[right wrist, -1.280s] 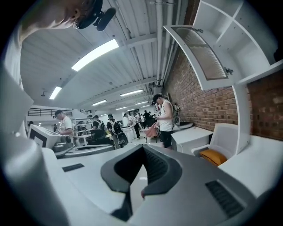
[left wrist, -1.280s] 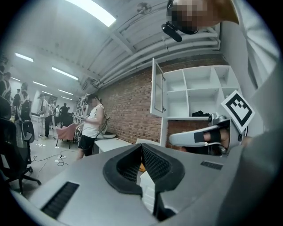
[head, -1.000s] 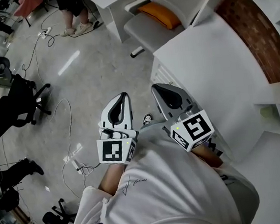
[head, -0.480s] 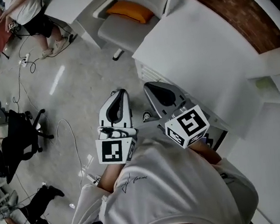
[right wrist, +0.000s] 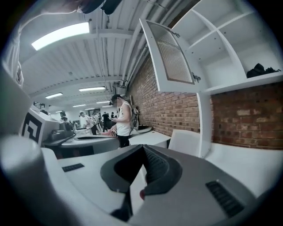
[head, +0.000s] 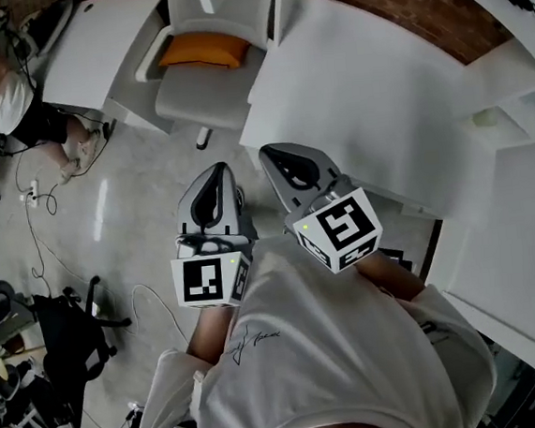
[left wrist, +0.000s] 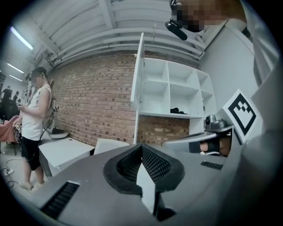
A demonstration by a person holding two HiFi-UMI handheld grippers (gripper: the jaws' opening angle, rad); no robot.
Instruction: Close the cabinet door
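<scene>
The white wall cabinet (left wrist: 177, 95) hangs on the brick wall with its shelves exposed. Its door (left wrist: 138, 75) stands swung out, edge-on in the left gripper view. In the right gripper view the door (right wrist: 170, 55) shows a ribbed glass panel, high at the upper right, far beyond the jaws. My left gripper (head: 215, 173) and right gripper (head: 276, 153) are held side by side near my chest, both shut with nothing in them. They point toward the white desk (head: 360, 96) beneath the cabinet. In its own view each gripper's (left wrist: 141, 148) (right wrist: 142, 148) jaws meet.
A white chair with an orange cushion (head: 202, 48) stands left of the desk. Another white table (head: 105, 45) is further left, with a standing person (left wrist: 33, 119) beside it. A black office chair (head: 67, 336) and cables lie on the floor at lower left.
The head view has swung toward the desk and wall; chair and desk now sit lower and nearer centre. Both grippers stay shut and have risen slightly.
</scene>
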